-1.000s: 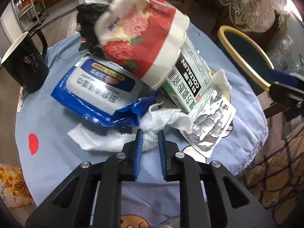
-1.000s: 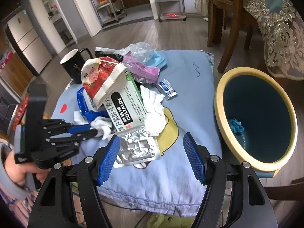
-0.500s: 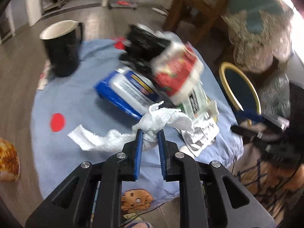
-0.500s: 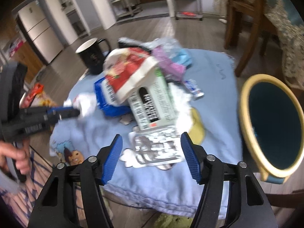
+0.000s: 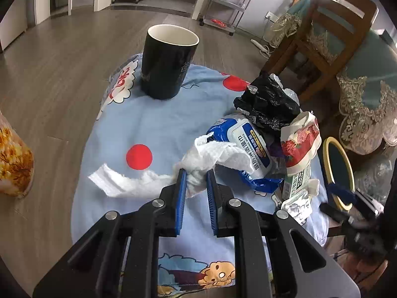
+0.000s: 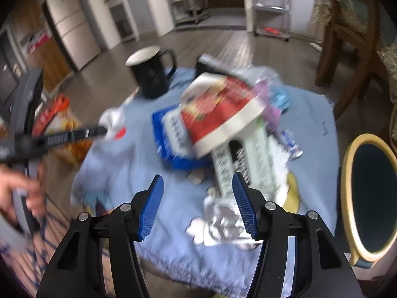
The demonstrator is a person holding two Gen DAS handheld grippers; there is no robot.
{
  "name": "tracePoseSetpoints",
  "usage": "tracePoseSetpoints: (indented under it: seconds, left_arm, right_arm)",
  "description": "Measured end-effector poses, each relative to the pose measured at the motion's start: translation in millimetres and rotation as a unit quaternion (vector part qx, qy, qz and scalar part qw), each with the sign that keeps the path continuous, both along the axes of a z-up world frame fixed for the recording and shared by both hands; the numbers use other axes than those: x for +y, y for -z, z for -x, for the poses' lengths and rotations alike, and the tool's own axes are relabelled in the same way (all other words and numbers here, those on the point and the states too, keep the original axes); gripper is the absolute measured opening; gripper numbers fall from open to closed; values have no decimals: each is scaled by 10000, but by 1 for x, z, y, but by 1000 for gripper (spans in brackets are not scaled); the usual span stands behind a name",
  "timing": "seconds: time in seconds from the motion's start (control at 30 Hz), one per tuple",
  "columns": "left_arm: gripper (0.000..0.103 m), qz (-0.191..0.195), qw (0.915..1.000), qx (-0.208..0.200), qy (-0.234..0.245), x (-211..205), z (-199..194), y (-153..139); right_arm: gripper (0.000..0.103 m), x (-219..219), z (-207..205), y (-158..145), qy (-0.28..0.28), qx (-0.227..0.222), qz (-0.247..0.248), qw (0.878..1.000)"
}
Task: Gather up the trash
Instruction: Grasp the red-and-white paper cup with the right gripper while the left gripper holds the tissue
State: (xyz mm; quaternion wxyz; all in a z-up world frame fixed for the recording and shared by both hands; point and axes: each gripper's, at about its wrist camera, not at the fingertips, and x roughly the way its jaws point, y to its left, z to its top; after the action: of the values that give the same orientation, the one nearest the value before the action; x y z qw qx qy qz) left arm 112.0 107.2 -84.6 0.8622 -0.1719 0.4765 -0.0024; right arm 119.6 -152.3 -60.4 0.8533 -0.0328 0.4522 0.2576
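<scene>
Left claw (image 5: 194, 181) squeezes white tissue (image 5: 206, 159). Right claw (image 6: 198, 196) wide open, holding nothing. Black mug (image 5: 168, 62) at 12 o'clock; trash pile (image 5: 273, 134), bin (image 5: 338, 171) at 3 o'clock.

A crumpled white paper towel (image 5: 211, 159) is pinched between the left hand-held gripper's (image 5: 194, 186) blue pads, one loose end trailing left. Right of it are heaped a blue wet-wipes pack (image 5: 250, 149), a black plastic bag (image 5: 268, 104) and a red floral wrapper (image 5: 300, 141).
</scene>
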Motion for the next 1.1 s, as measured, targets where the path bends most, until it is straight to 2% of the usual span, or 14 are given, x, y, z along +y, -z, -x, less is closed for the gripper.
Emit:
tracePoseSetpoints:
  seconds: [0.17,0.3,0.4,0.47,0.53,0.63,0.8,0.87,0.97,1.0,1.03,1.07,1.1]
  left_arm:
    - [16,52,9998,-108,157,-10,-8,0]
    - [16,-7,9995,-164,261,-16,-10,-3]
    - [16,9,9994,-169,293,-18,-11,-3]
    - [16,33,9994,-169,294,-18,-12,-2]
    - [16,44,9993,-183,316,-19,-13,-3]
    - [16,34,9992,-198,355,-22,-14,-4]
    - [16,44,9991,-226,363,-23,-14,-5]
    - [16,40,9990,-227,379,-23,-14,-5]
    - [16,49,9990,-234,382,-25,-14,-5]
    - [16,53,9990,-237,383,-25,-14,-5]
    - [16,56,9990,-239,384,-25,-15,-6]
    - [16,61,9989,-240,386,-26,-15,-5]
    - [16,65,9989,-238,388,-26,-15,-5]
  right_arm:
    - [59,-18,-38,-9,597,78,-574,9965]
    - [59,-15,-60,-12,632,-16,-638,9960]
    - [59,7,-70,-20,-12,-232,-225,9995]
    - [59,27,-78,-22,-598,-302,210,9975]
    - [59,45,-84,-18,-1190,-315,734,9897]
    - [59,60,-97,-13,-1755,-252,1285,9757]
    - [61,70,-104,-9,-2106,-356,1781,9605]
    - [67,71,-109,-11,-2133,-337,1774,9602]
    - [66,75,-108,-6,-2319,-205,1887,9540]
    - [57,76,-106,-4,-2402,-173,1918,9514]
    - [42,77,-103,-2,-2469,-187,1969,9486]
    - [37,77,-101,-2,-2457,-188,1983,9487]
    - [26,76,-99,-2,-2442,-159,1938,9500]
